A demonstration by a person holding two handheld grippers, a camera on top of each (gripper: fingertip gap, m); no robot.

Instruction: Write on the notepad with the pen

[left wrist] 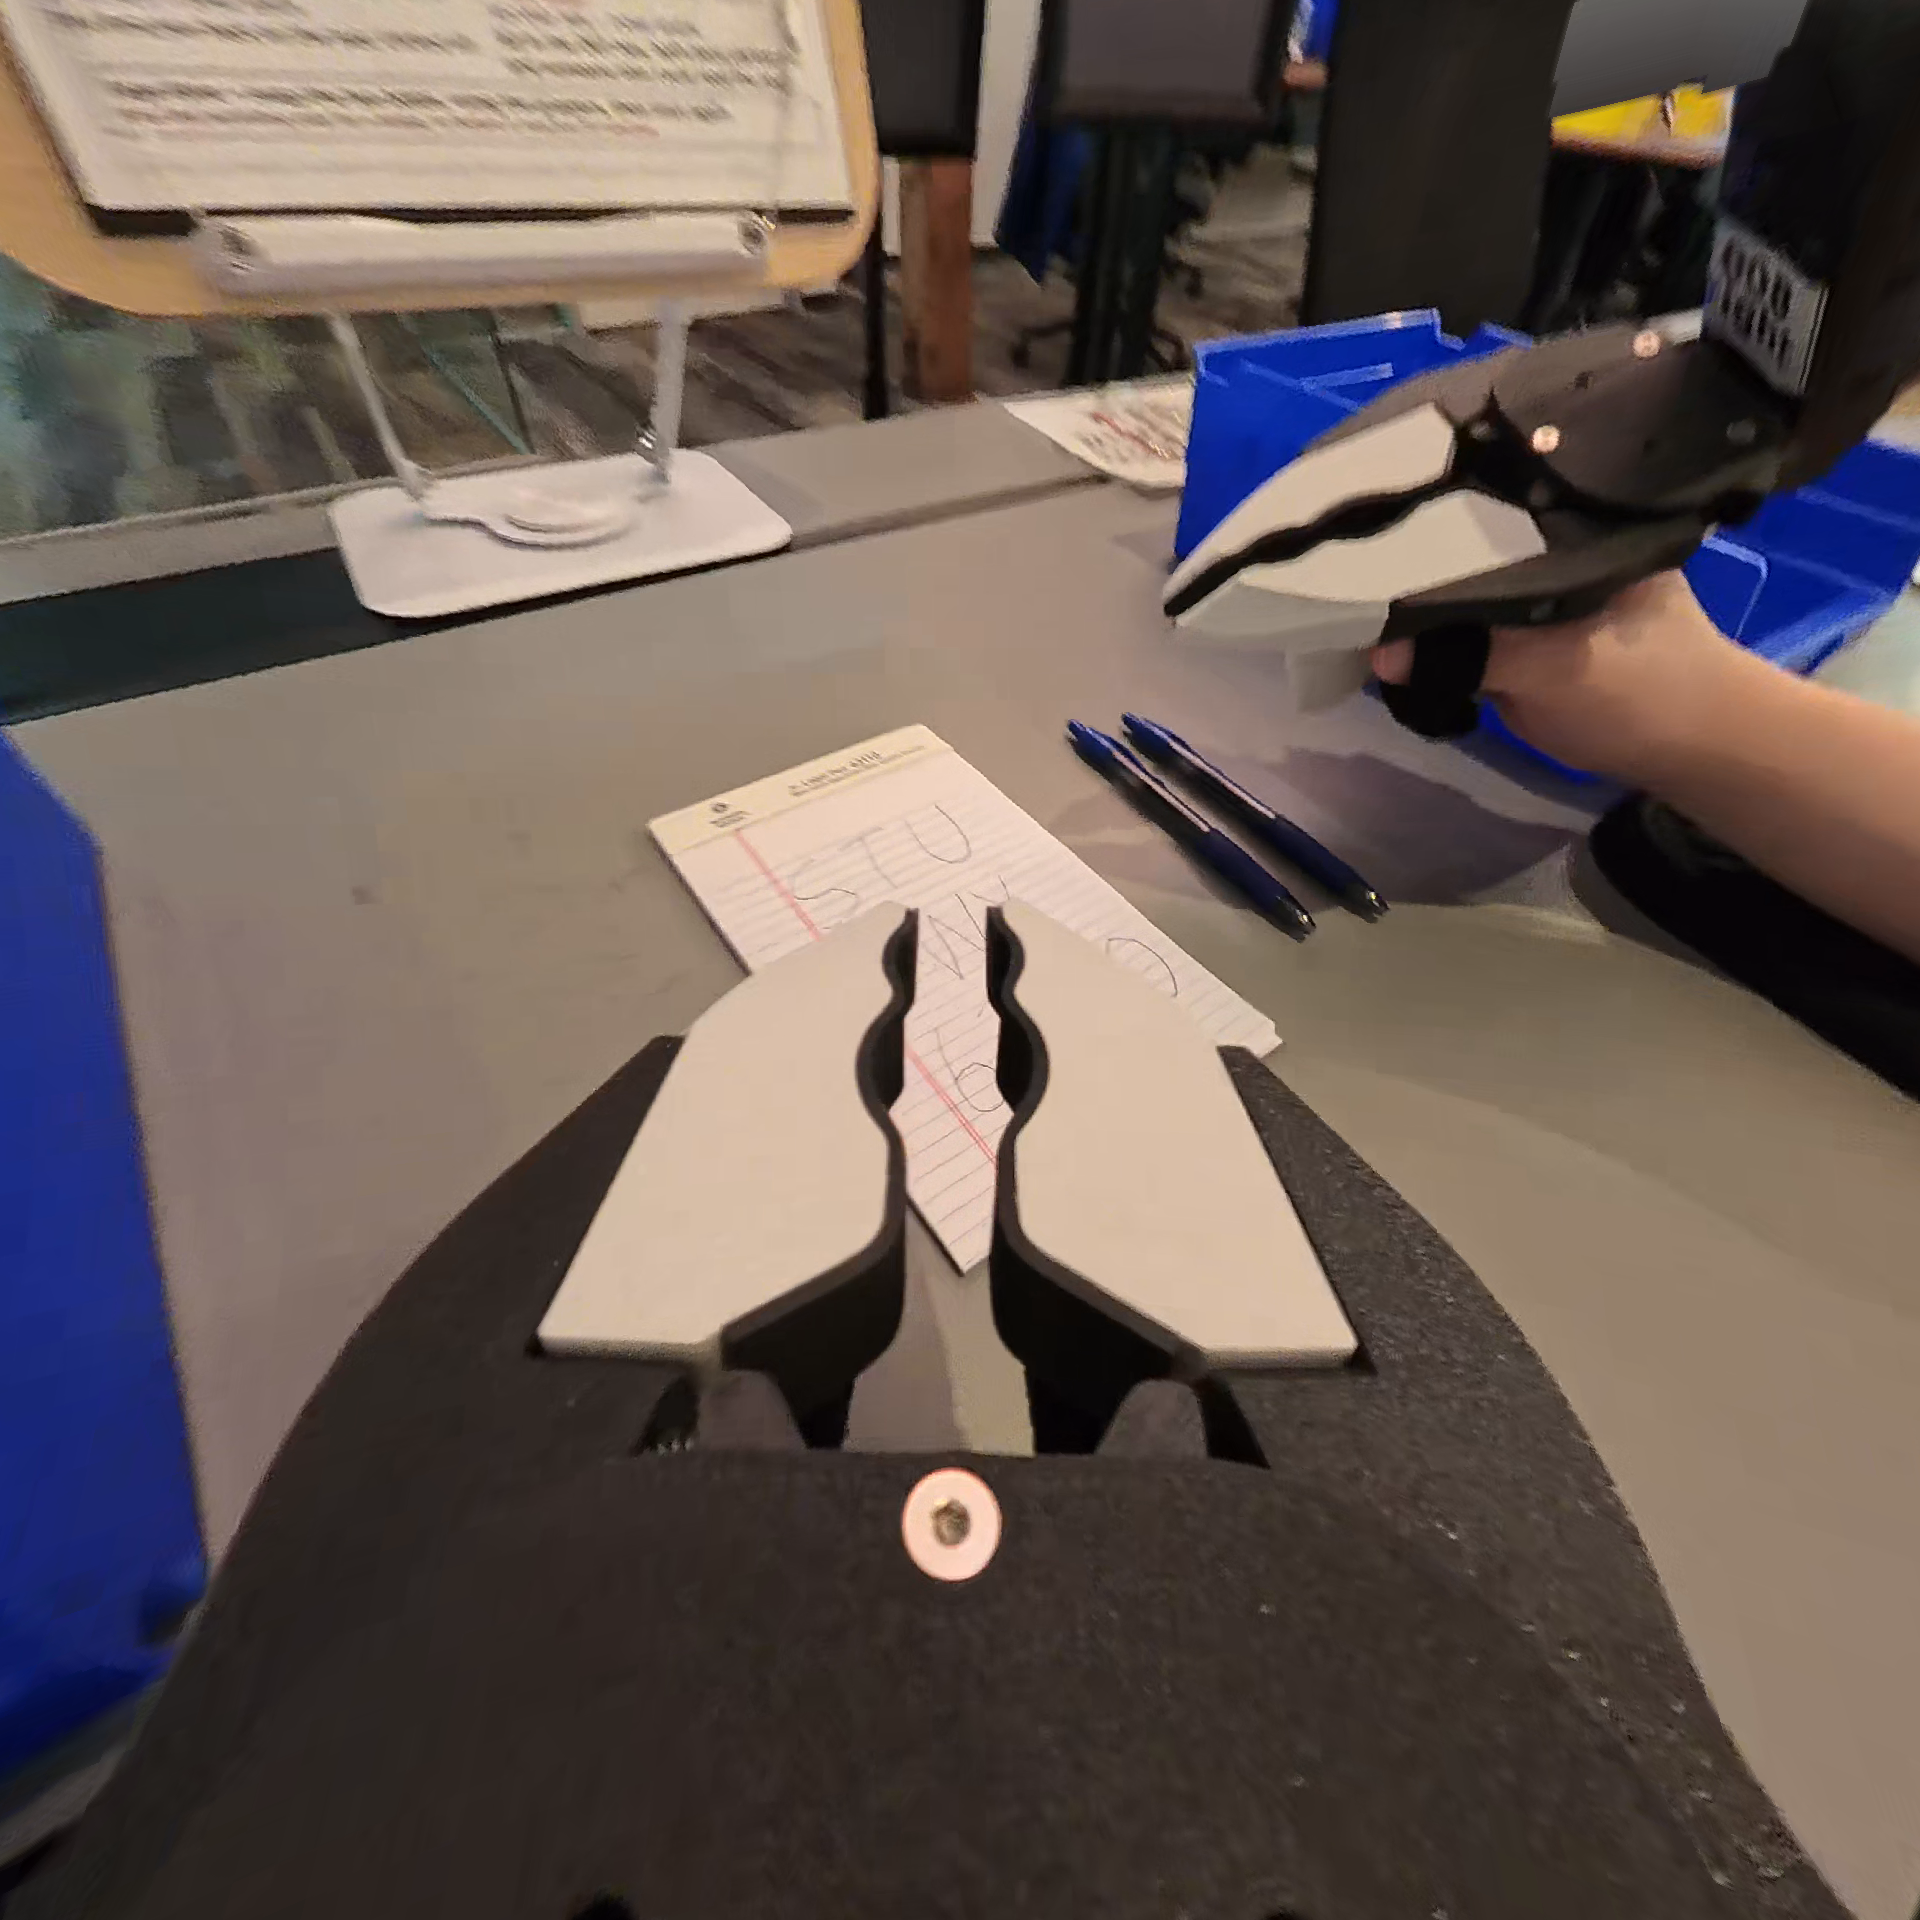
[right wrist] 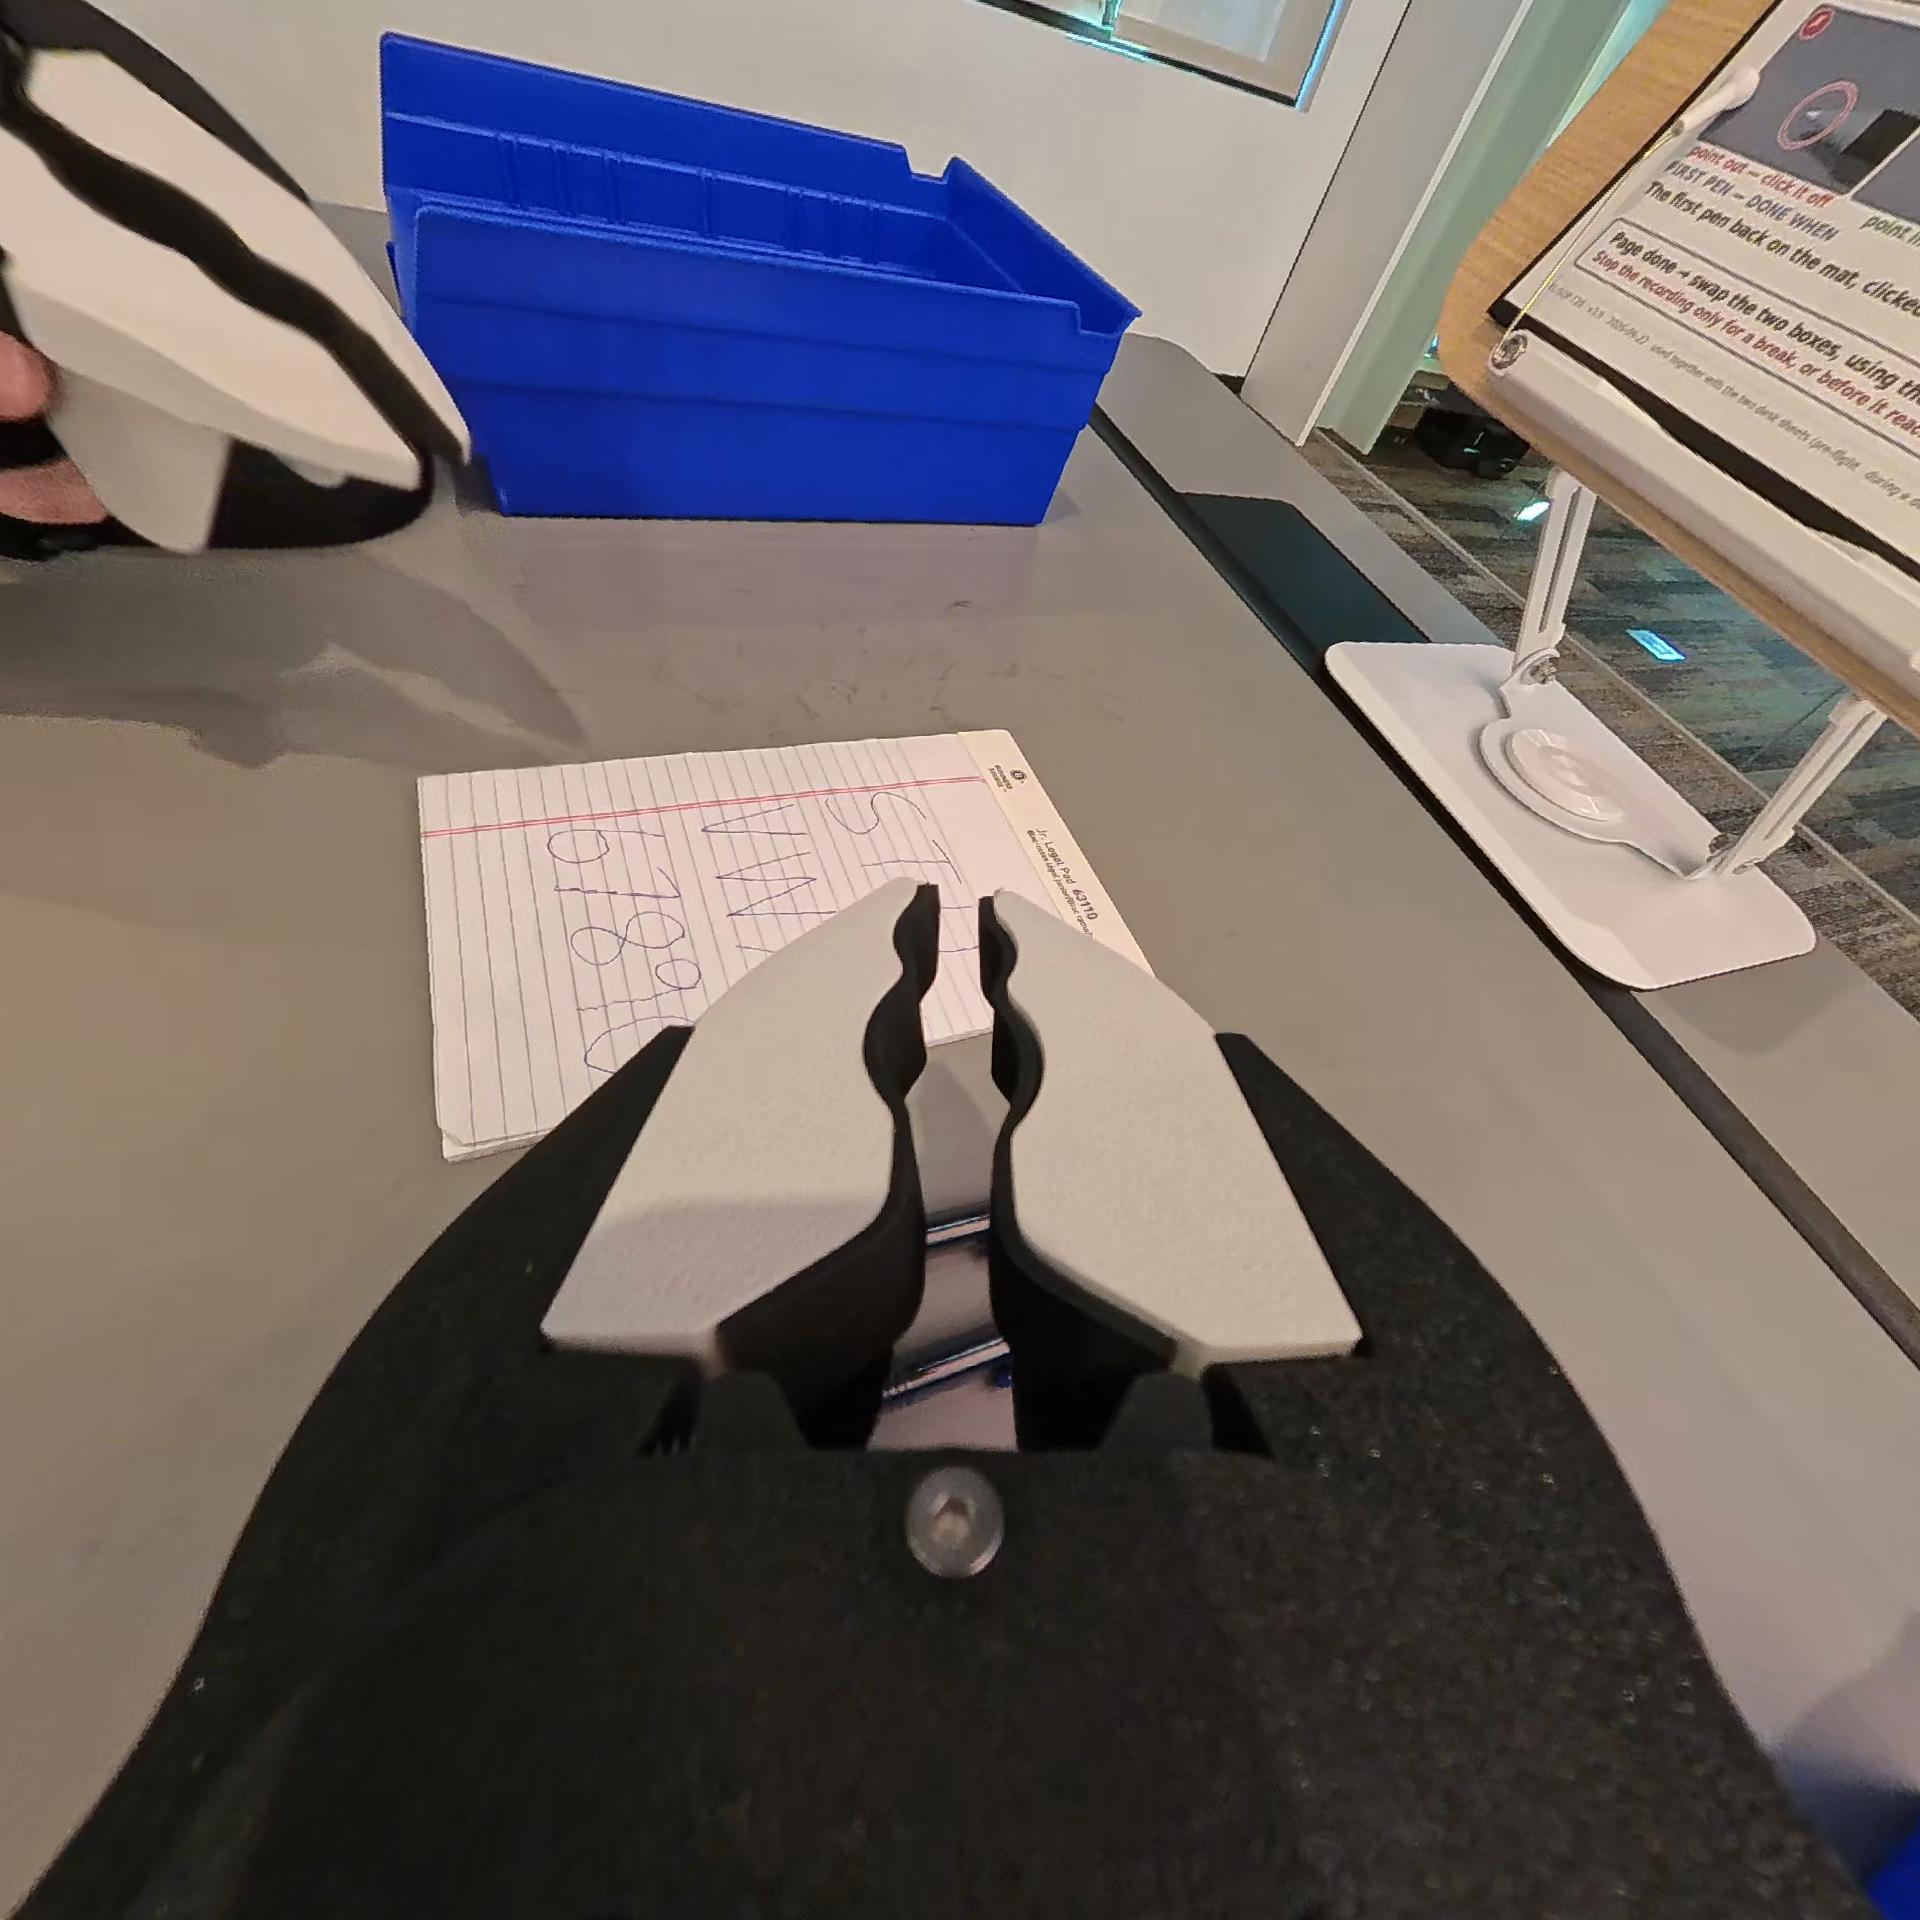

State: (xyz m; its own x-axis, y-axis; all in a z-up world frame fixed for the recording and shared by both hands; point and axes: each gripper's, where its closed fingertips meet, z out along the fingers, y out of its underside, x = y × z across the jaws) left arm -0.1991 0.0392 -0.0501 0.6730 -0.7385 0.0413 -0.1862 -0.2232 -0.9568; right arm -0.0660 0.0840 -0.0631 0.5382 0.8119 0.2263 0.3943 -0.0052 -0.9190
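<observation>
A white lined notepad (left wrist: 894, 842) with handwriting lies on the grey table, also in the right wrist view (right wrist: 675, 894). Two blue pens (left wrist: 1195, 826) lie side by side to its right. In the right wrist view only small blue and chrome bits of a pen (right wrist: 956, 1231) show under my fingers. My left gripper (left wrist: 951, 920) hovers over the pad's near part, jaws drawn together to a narrow slit, empty. My right gripper (right wrist: 964, 902) hovers over the pad's bound edge, above the pens, likewise drawn together and empty. It shows from the side in the left wrist view (left wrist: 1179, 603).
Stacked blue bins (right wrist: 727, 332) stand beyond the pad, and more blue bins (left wrist: 1299, 426) are behind the right gripper. A tilted document stand on a white base (left wrist: 561, 530) sits at the table's far edge, also in the right wrist view (right wrist: 1579, 821). A blue object (left wrist: 73, 1247) is close on the left.
</observation>
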